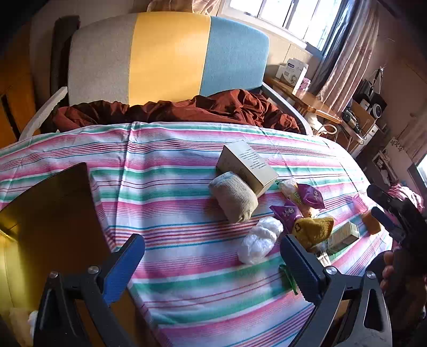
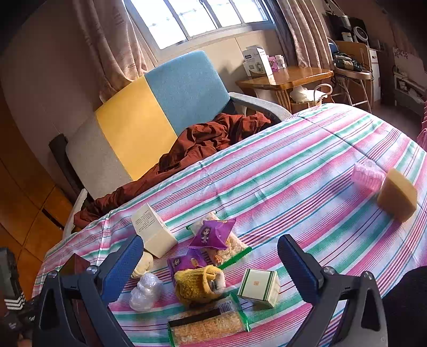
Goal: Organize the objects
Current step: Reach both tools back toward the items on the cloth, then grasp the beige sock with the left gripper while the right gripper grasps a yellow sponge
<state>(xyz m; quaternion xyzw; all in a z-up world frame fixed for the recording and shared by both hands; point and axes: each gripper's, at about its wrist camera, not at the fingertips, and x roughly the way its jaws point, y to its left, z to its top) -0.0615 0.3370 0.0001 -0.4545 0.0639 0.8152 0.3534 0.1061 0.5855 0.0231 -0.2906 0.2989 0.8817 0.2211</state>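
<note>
We note a bright window (image 2: 197, 18) with pinkish curtains (image 2: 304, 34) on either side. Below it stands an armchair (image 1: 165, 58) with grey, yellow and blue back panels, and rust-brown fabric (image 1: 186, 109) heaped on its seat. A wooden side table (image 2: 288, 77) stands beside it. Wooden panelling (image 2: 24, 208) lies left.

Grey, yellow and blue upholstered armchair (image 1: 168, 58) behind striped table edge; crumpled rust-brown fabric (image 1: 186, 109) on its seat. Wooden side table (image 2: 285, 77) right of armchair, white cartons (image 2: 256, 62) on it.
</note>
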